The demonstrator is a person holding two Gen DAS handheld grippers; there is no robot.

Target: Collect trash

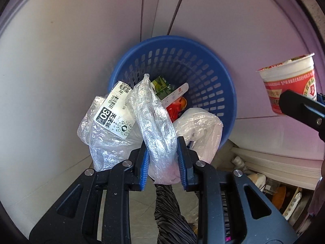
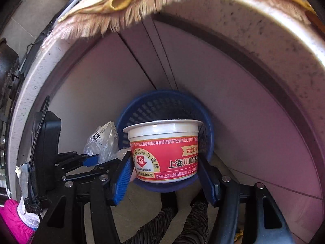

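Observation:
A blue slotted trash basket [image 1: 203, 69] stands on the floor against pale cabinet doors, with wrappers and a white bag inside. My left gripper [image 1: 163, 152] is shut on a crumpled clear plastic bag [image 1: 154, 118] with a white barcode label [image 1: 115, 111], held above the basket's near rim. My right gripper [image 2: 165, 163] is shut on a white and red instant-food cup [image 2: 164, 152], upright, in front of the basket [image 2: 162, 103]. In the left wrist view the cup [image 1: 292, 79] hangs at the right with a black finger across it. The left gripper and bag [image 2: 101, 140] show at the left of the right wrist view.
Pale cabinet doors [image 1: 61, 61] rise behind the basket. A stack of white boards [image 1: 280, 162] and clutter lie at the lower right. A fringed cloth [image 2: 113, 10] hangs over a counter edge above. A person's dark patterned trouser legs [image 2: 195, 213] stand below the grippers.

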